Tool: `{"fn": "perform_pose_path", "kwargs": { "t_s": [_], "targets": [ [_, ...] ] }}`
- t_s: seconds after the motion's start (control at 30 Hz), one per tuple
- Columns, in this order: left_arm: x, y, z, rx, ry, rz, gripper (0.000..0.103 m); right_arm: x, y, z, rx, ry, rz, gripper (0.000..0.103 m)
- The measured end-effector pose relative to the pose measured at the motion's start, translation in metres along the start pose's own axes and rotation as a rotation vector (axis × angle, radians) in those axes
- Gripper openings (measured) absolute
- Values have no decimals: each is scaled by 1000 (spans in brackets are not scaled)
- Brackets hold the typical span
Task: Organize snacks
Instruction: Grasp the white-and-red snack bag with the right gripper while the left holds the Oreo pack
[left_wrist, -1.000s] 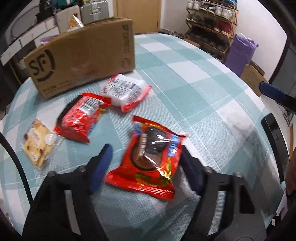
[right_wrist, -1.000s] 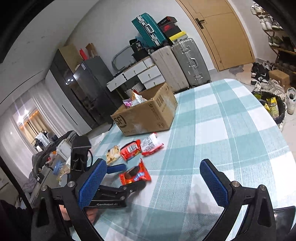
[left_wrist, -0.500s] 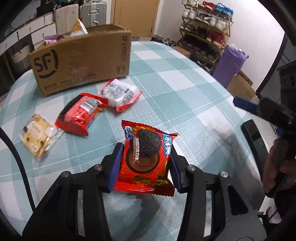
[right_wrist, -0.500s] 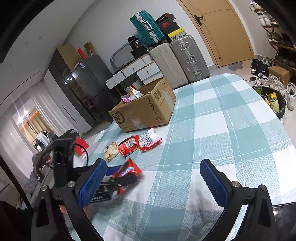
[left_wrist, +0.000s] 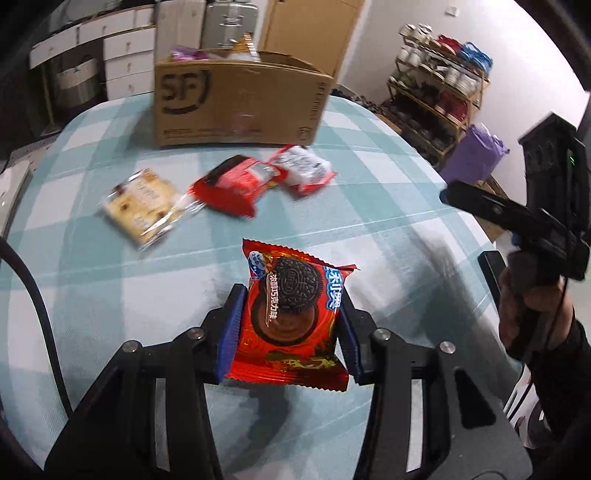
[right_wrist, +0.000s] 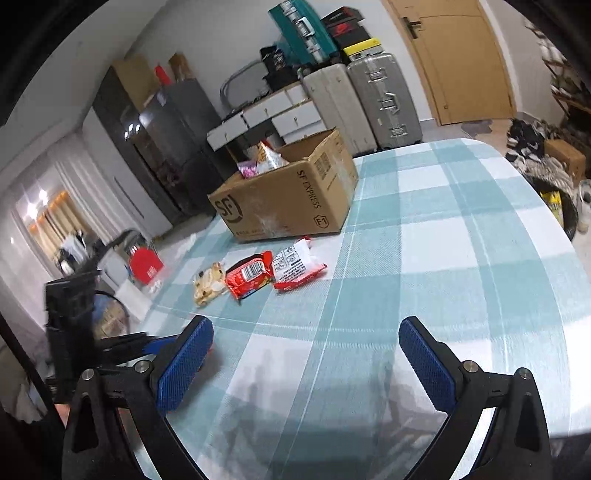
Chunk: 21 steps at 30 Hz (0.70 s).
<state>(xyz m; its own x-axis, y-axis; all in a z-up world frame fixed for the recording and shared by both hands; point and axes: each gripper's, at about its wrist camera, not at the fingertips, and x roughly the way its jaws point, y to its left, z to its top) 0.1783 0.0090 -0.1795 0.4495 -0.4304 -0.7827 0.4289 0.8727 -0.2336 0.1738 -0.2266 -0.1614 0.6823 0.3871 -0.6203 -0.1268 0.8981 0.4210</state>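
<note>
One cookie packet (left_wrist: 291, 314) sits pinched in left claw (left_wrist: 290, 325), apparently lifted.

A lived-in home room is surrounding the checked-cloth table (right_wrist: 461, 236), with suitcases (right_wrist: 384, 99) standing behind it beside a wooden door (right_wrist: 461, 55) and a shoe rack (left_wrist: 443, 92) nearby.

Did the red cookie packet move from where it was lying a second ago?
Yes. The red cookie packet, pinched in the left claw, has lifted off the checked tablecloth and come nearer the cardboard box.
</note>
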Motion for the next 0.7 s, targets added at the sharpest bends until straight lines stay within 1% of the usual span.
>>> {"fn": "perform_pose_path", "kwargs": {
  "t_s": [0.17, 0.3, 0.4, 0.53, 0.7],
  "targets": [
    [-12, 26, -15, -77, 1, 14, 44, 33, 15, 18, -92, 34, 4, 102],
    [-24, 52, -28, -163, 2, 27, 44, 60, 28, 29, -167, 78, 13, 102],
    [-31, 67, -37, -207, -5, 38, 44, 80, 38, 37, -232, 108, -2, 102],
    [-37, 75, -42, -228, -21, 44, 44, 115, 46, 49, -301, 170, -52, 102],
    [-41, 76, -43, -233, -27, 40, 44, 150, 47, 57, -371, 215, -131, 102]
  ]
}}
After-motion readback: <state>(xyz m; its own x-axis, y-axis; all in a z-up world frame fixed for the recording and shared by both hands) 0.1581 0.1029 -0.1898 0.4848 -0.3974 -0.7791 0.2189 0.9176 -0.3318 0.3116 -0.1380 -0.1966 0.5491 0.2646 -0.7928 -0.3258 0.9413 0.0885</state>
